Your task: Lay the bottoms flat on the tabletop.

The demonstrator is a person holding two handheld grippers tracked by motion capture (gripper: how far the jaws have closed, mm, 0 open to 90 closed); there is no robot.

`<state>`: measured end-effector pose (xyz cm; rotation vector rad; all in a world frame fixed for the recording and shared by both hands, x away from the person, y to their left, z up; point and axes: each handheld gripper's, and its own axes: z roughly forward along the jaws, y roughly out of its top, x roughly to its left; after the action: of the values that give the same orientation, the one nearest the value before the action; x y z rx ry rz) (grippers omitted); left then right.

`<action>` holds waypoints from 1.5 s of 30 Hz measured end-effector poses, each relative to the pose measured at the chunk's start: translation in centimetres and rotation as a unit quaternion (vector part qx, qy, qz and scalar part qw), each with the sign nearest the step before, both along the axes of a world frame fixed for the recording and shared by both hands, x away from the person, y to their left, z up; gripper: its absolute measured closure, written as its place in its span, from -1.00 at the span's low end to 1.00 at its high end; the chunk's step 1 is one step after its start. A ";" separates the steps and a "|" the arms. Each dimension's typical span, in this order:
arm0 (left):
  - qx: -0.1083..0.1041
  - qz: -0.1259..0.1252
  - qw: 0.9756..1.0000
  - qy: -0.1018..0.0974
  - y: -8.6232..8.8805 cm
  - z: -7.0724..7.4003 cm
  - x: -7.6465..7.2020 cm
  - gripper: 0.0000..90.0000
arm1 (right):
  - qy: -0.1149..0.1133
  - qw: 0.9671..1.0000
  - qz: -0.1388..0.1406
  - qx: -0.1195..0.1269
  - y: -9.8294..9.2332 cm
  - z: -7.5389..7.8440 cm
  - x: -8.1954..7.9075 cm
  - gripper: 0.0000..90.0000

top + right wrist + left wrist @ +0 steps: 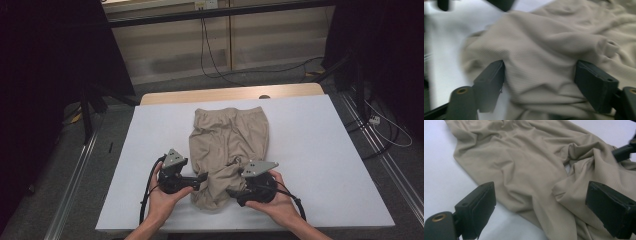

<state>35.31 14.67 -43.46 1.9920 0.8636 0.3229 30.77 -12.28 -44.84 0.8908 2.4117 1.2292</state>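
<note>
1. A pair of beige shorts (227,150) lies crumpled on a white table (320,150), waistband at the far end, legs bunched toward the person's edge.
2. The left gripper (201,176) sits just left of the shorts' near end, held in the person's left hand (162,197). Its jaws stand apart with nothing pressed between them.
3. The right gripper (231,192) sits just right of the same end, in the right hand (275,202), pointing left into the cloth. Its jaws stand wide, with a fold of fabric between them that the pads do not clamp.
4. A black cable loops from each gripper toward the near table edge; nothing else lies beside the shorts.
5. The left gripper view (541,212) shows the ribbed weave and a folded hem close up, with the tip of the other gripper beyond the shorts at the right edge.
6. The right gripper view (540,82) is blurred; it shows a rolled fold of cloth near one jaw.
7. Beyond the shorts, a strip of bare wood (230,93) edges the table's far side. Grey carpet (280,75), trailing cables and dark curtains surround it.
</note>
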 end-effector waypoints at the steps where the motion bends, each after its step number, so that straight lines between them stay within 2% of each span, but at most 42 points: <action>1: 0.000 0.000 1.000 -0.002 0.0 0.0 0.0 -0.78 | 0.001 1.000 0.001 -0.002 0.0 -0.1 0.3 -0.09; 2: 0.001 0.000 1.000 -0.005 0.0 0.0 0.0 -0.79 | -0.002 1.000 0.006 0.004 -0.2 -0.1 0.5 0.35; 4: -0.004 -0.010 1.000 0.005 -0.2 0.0 -0.1 -0.79 | 0.008 0.999 0.003 0.032 -0.9 0.0 0.9 0.63; 5: -0.003 -0.016 1.000 0.011 -0.3 0.1 -0.2 -0.79 | 0.008 0.999 0.002 0.040 -1.3 0.2 0.9 0.69; 7: -0.003 -0.024 1.000 0.010 -0.6 0.2 -0.7 -0.78 | 0.012 0.998 0.002 0.061 -2.1 0.7 0.9 0.71; 9: 0.002 -0.039 0.999 0.011 -1.2 0.3 -1.1 -0.76 | 0.008 0.997 -0.011 0.075 -3.0 1.3 0.9 0.75; 12: 0.015 -0.062 0.998 0.004 -2.2 0.3 -1.8 -0.72 | -0.002 0.995 -0.032 0.090 -4.5 2.0 1.1 0.77; 15: 0.032 -0.089 0.995 0.004 -3.2 0.0 -2.2 -0.64 | -0.016 0.994 -0.053 0.094 -6.0 2.8 1.4 0.79; 19: 0.041 -0.118 0.992 0.003 -4.4 -0.4 -2.8 -0.50 | -0.032 0.991 -0.091 0.091 -8.1 3.3 2.2 0.79; 20: 0.044 -0.127 0.991 0.008 -4.6 -0.4 -2.9 -0.48 | -0.035 0.990 -0.101 0.088 -8.7 3.3 2.5 0.79; 23: 0.051 -0.147 0.988 0.014 -5.2 -0.8 -3.2 -0.36 | -0.049 0.988 -0.128 0.068 -10.2 3.3 3.2 0.79; 27: 0.065 -0.149 0.986 0.024 -5.7 -1.3 -3.0 -0.30 | -0.053 0.984 -0.158 0.058 -11.5 3.0 4.3 0.79; 28: 0.072 -0.147 0.986 0.024 -5.7 -1.4 -2.9 -0.26 | -0.049 0.984 -0.159 0.057 -11.6 2.8 4.6 0.76; 29: 0.079 -0.144 0.986 0.023 -5.7 -1.5 -2.7 -0.19 | -0.041 0.985 -0.158 0.057 -11.6 2.6 4.9 0.69; 30: 0.083 -0.140 0.986 0.026 -5.7 -1.6 -2.6 -0.08 | -0.037 0.985 -0.160 0.055 -11.5 2.4 5.0 0.52; 32: 0.074 -0.144 0.986 0.033 -5.4 -1.6 -2.3 0.28 | -0.034 0.985 -0.164 0.048 -11.2 2.4 4.9 0.24; 33: 0.068 -0.141 0.987 0.030 -5.2 -1.5 -2.2 0.45 | -0.039 0.985 -0.164 0.047 -11.0 2.6 4.7 0.15; 34: 0.057 -0.140 0.988 0.032 -4.9 -1.2 -2.1 0.68 | -0.045 0.984 -0.163 0.051 -10.9 2.9 4.4 0.09; 35: 0.042 -0.138 0.989 0.038 -4.6 -1.0 -1.8 0.76 | -0.049 0.984 -0.161 0.056 -10.8 3.2 4.1 0.05; 37: 0.019 -0.125 0.991 0.037 -4.0 -0.4 -1.5 0.83 | -0.060 0.985 -0.148 0.061 -10.4 4.1 3.3 0.06; 38: 0.009 -0.119 0.992 0.036 -3.8 0.0 -1.3 0.84 | -0.063 0.987 -0.137 0.064 -10.0 4.4 3.0 0.15; 40: -0.011 -0.105 0.994 0.028 -3.4 0.7 -0.8 0.84 | -0.053 0.992 -0.097 0.066 -9.1 4.5 2.3 0.39; 43: -0.036 -0.090 0.995 0.024 -3.0 1.8 0.2 0.85 | -0.029 0.997 -0.049 0.044 -7.0 3.2 1.8 0.58; 45: -0.047 -0.076 0.996 0.016 -2.7 2.4 0.9 0.84 | -0.011 0.999 -0.024 0.028 -5.8 2.0 1.7 0.50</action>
<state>36.20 11.97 -41.10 1.9663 0.7290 0.1604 32.48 -18.09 -42.83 0.9398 2.3365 1.2870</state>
